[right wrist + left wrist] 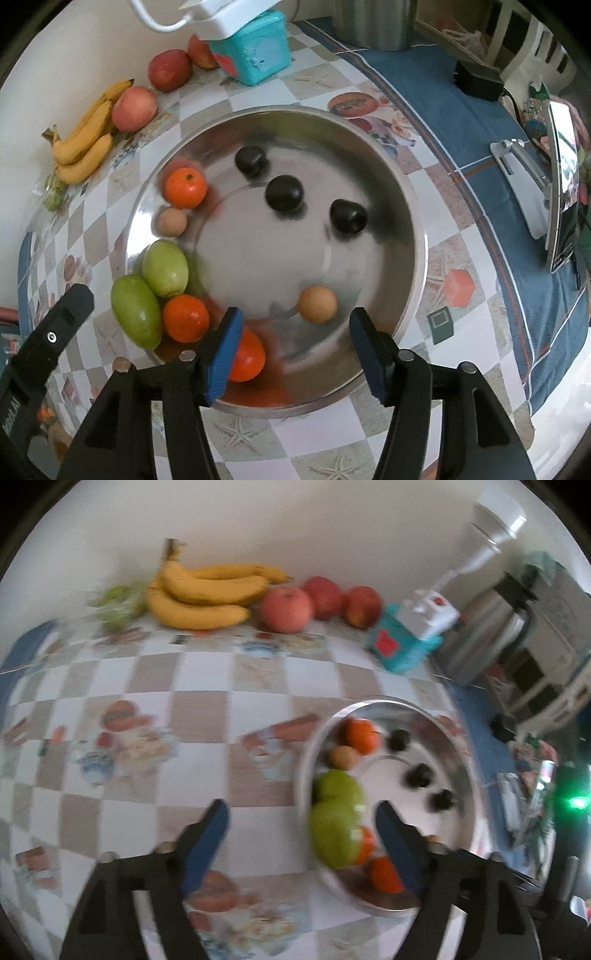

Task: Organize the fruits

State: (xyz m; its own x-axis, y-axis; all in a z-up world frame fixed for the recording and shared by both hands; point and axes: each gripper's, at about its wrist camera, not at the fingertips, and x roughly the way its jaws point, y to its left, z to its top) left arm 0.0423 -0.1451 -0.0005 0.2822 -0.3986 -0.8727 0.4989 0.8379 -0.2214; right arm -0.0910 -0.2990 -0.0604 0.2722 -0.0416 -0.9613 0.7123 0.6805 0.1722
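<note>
A steel tray [399, 192] holds two green fruits [164, 267], three oranges [184, 187], three dark plums [284, 192] and two small brown fruits [317, 304]. My right gripper [295, 332] is open and empty above the tray's near side, just before one brown fruit. My left gripper [303, 823] is open and empty, hovering over the tablecloth and the tray's left rim [306, 749], close to the green fruits [334, 827]. Bananas [207, 590] and three red apples [286, 609] lie by the wall.
A teal box [255, 48] with a white item on top and a steel kettle [487, 635] stand at the back. A phone on a stand [557, 184] is at the right on the blue cloth. A bag of green fruit [118, 603] lies left of the bananas.
</note>
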